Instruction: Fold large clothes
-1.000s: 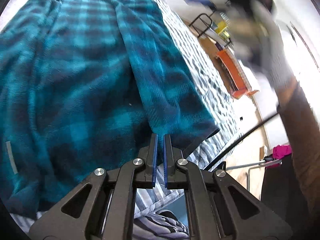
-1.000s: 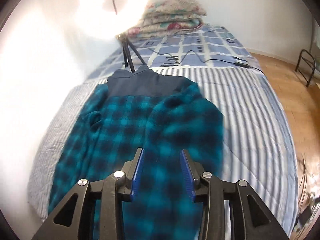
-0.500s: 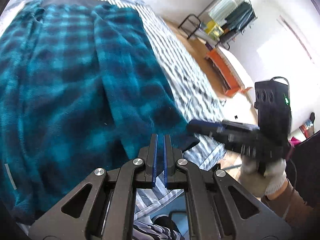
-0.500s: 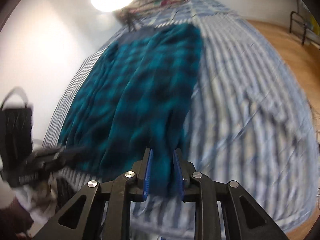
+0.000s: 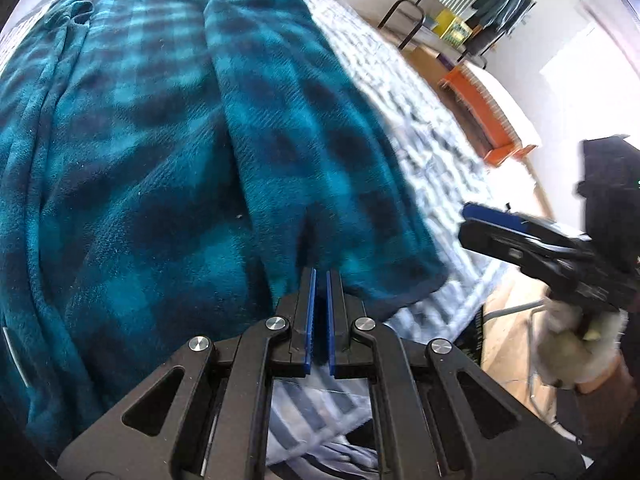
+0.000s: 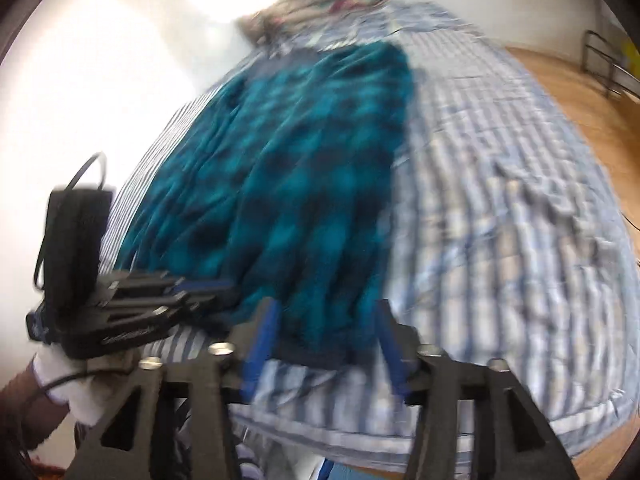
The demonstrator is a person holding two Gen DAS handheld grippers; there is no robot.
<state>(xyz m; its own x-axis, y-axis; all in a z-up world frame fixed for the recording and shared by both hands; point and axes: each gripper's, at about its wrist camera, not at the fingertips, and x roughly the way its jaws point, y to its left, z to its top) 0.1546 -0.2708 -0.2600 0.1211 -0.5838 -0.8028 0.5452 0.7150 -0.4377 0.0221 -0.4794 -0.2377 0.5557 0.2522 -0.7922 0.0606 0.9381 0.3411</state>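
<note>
Teal plaid garment (image 6: 296, 184) hem lies between right gripper (image 6: 326, 344) fingers (image 6: 262, 340).

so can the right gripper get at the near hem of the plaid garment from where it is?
Probably yes. The right gripper is open, its jaws straddling the dark hem of the teal plaid garment at the striped bed's edge. Nothing lies between; the left gripper sits off to the side.

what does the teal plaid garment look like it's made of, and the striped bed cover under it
Teal plaid garment: probably fleece, matte; its surface looks fuzzy and the folds are thick and soft.
Striped bed cover: apparently thin woven cotton, matte, lying in fine wrinkles; the blur leaves this uncertain.
</note>
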